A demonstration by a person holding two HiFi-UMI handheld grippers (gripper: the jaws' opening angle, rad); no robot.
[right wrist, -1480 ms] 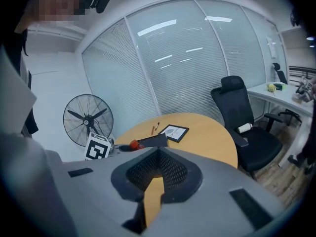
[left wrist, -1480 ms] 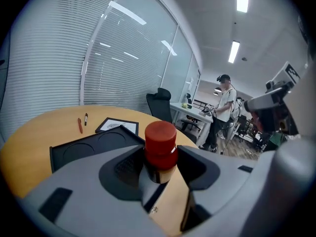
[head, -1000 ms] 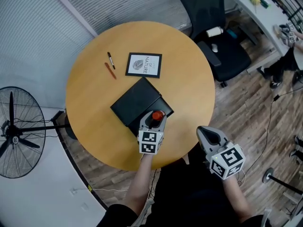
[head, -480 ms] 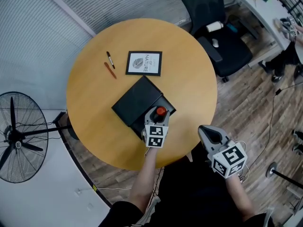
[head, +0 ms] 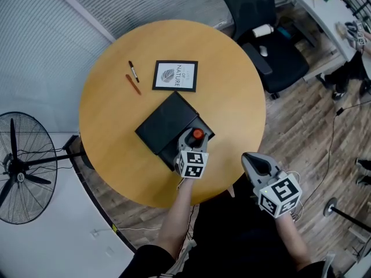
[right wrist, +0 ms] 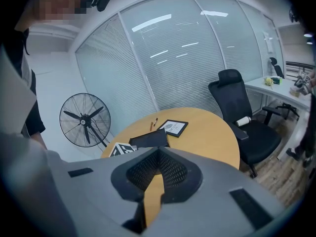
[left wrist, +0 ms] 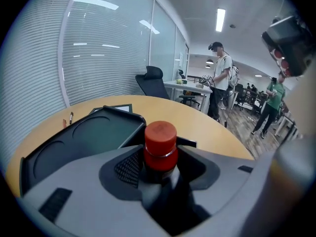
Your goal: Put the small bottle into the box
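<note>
Over the box [head: 167,122] now, left gripper [head: 195,138] clamped on the small bottle [left wrist: 160,143] has edged forward, so the drop looks close.

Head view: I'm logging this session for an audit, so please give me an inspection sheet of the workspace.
Surface: round wooden table.
Job's things: black box, mid-table; small bottle with a red cap, held at the box's near right edge.
Clutter: black pen; red pen; framed print.
Grippers: left hand-held gripper shut on the small bottle; right hand-held gripper shut, empty, off the table's edge.
Cables: one cable on the floor at right.
Surroundings: fan; office chair; blinds.
</note>
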